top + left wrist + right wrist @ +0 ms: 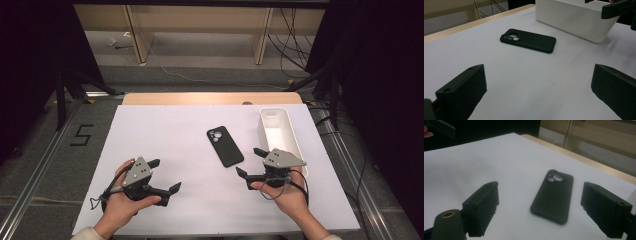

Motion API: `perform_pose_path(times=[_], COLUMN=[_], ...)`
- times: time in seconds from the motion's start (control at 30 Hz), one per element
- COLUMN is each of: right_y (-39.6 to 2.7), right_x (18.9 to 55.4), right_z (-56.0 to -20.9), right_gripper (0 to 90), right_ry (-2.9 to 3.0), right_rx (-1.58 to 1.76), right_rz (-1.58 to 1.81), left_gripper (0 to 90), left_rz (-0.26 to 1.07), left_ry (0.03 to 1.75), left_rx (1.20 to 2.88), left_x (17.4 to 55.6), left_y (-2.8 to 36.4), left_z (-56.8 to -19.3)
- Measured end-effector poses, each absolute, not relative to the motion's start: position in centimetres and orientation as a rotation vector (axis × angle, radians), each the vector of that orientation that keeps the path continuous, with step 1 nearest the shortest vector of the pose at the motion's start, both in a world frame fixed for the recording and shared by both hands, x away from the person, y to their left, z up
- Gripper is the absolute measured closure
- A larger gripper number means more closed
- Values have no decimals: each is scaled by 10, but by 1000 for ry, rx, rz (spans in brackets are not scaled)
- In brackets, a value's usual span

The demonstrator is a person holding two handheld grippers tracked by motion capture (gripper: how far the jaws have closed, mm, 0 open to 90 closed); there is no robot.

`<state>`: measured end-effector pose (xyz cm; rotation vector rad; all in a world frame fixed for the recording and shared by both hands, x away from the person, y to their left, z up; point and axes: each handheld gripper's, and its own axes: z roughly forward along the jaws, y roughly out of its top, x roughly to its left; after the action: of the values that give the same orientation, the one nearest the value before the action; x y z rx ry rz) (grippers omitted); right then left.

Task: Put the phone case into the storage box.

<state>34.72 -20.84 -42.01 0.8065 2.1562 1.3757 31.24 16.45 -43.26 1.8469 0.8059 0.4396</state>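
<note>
Your right gripper sits at about 4 o'clock on the white table, with its jaws spread apart and nothing between the pads. The black phone case lies flat on the table, back side up with its camera cut-outs at the far end, just beyond your right gripper's jaws, at about 11 o'clock from them and apart from both. In the right gripper view, the phone case shows in the gap between the two jaws, nearer the jaw on the right side of that view, and neither pad touches it.

Your left gripper rests at about 7 o'clock on the table, held in your left hand. Its jaws also stand wide apart with only bare table between them. From it the phone case lies well apart, at about 1 o'clock. In the left gripper view the phone case lies far ahead of the jaws, a little left of the middle, with the camera cut-outs turned to the left of that view.

The white rectangular bin stands along the right edge of the table at about 3 o'clock, just beside your right gripper and to the right of the phone case, clear of it. Your right hand holds that gripper from below the bin's near end.
</note>
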Motion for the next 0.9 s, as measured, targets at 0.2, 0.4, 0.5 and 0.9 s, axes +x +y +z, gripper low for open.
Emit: perform_pose_path(times=[0.2, 0.4, 0.5, 0.9], right_y=[-191, -176, -168, -139], right_x=[364, 381, 391, 430], right_z=[-418, -418, -419, -430], right_gripper=[159, 154, 155, 138], right_ry=[2185, 2209, 2226, 2294], right_rx=[822, 856, 886, 964], right_rz=[1338, 1282, 1243, 1119], left_gripper=[0, 0, 0, 0], left_rz=[440, 439, 438, 431], left_ry=[801, 803, 801, 797], left_rx=[1849, 1846, 1846, 1844], left_x=[312, 313, 313, 313], left_y=[165, 165, 165, 165], left_z=[-433, -433, -433, -433])
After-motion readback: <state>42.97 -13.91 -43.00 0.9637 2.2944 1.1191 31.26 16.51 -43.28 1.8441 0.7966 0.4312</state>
